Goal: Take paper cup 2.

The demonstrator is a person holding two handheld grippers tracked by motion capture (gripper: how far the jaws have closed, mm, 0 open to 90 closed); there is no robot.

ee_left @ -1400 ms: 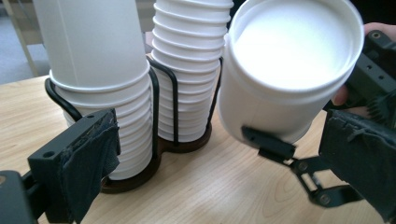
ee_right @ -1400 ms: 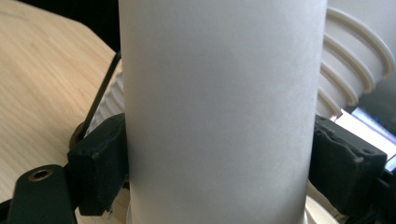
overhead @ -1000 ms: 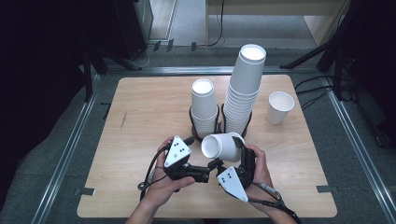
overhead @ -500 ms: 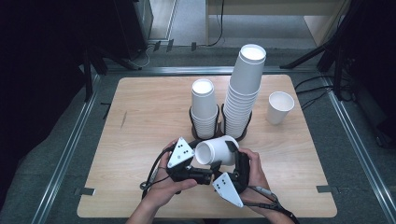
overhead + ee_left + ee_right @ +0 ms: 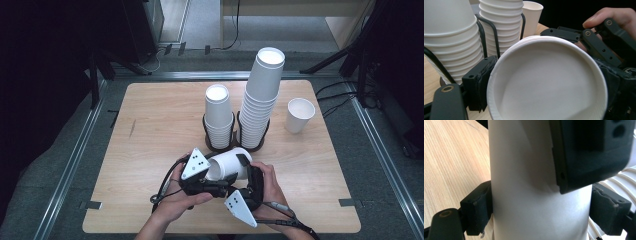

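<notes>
A white paper cup (image 5: 230, 164) lies on its side in the air over the front of the wooden table (image 5: 150, 130). Both grippers are shut on it. My left gripper (image 5: 210, 172) clamps the rim end; in the left gripper view the open mouth of the cup (image 5: 546, 85) faces the camera between the pads. My right gripper (image 5: 245, 172) grips the cup's body (image 5: 524, 182) from both sides, and the left gripper's black jaw pad (image 5: 591, 152) lies across the cup above. A hand holds each gripper.
Behind the held cup, two stacks of white cups stand in black wire holders: a short stack (image 5: 218, 117) and a tall stack (image 5: 260, 100). A single cup (image 5: 299, 115) stands upright at the right. The stacks are close to the grippers.
The held cup and both grippers have drifted slightly toward the table's front edge and left. Both grips are unchanged.
</notes>
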